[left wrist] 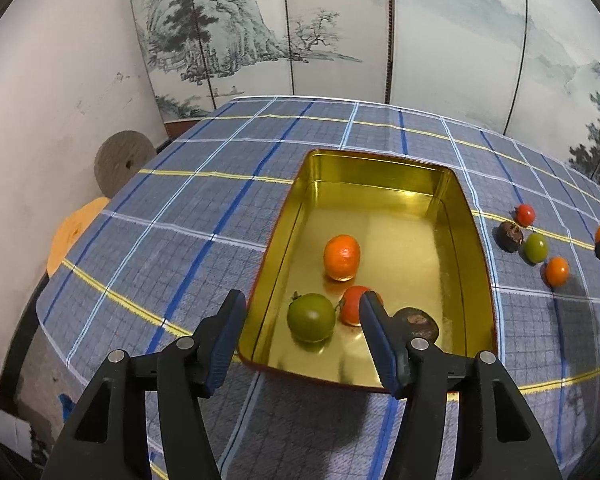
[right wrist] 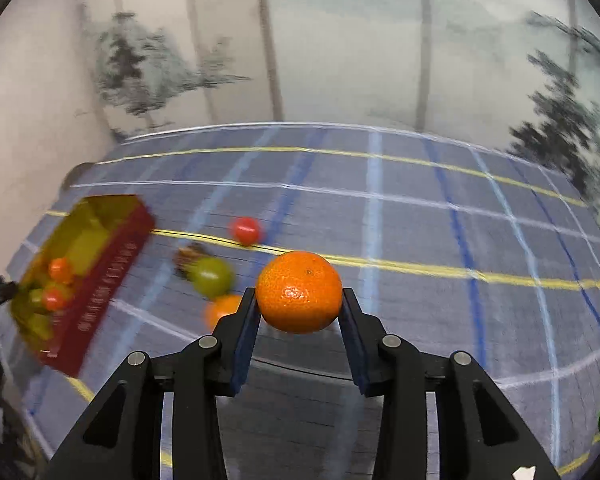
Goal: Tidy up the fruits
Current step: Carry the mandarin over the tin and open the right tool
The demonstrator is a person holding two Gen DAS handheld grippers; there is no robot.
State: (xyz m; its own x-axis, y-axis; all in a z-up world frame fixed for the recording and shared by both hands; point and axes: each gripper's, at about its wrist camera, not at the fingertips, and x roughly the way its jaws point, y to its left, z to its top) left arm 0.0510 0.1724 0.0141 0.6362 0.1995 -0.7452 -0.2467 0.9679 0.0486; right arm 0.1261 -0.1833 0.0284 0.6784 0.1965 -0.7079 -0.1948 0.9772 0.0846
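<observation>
A gold-lined tin box (left wrist: 380,184) with red outer walls sits on the checked cloth. It holds an orange mandarin (left wrist: 341,257), a green tomato (left wrist: 311,317), a red tomato (left wrist: 351,305) and a brown fruit (left wrist: 416,322). My left gripper (left wrist: 302,320) is open and empty above the box's near left corner. My right gripper (right wrist: 299,304) is shut on a mandarin (right wrist: 299,291) and holds it above the cloth. The box also shows in the right wrist view (right wrist: 112,272), blurred, at the left.
Loose fruits lie on the cloth right of the box: a red tomato (left wrist: 525,214), a brown fruit (left wrist: 510,236), a green tomato (left wrist: 536,247) and a small orange one (left wrist: 557,271). A painted folding screen (left wrist: 340,32) stands behind the table. Stools stand at the left (left wrist: 74,232).
</observation>
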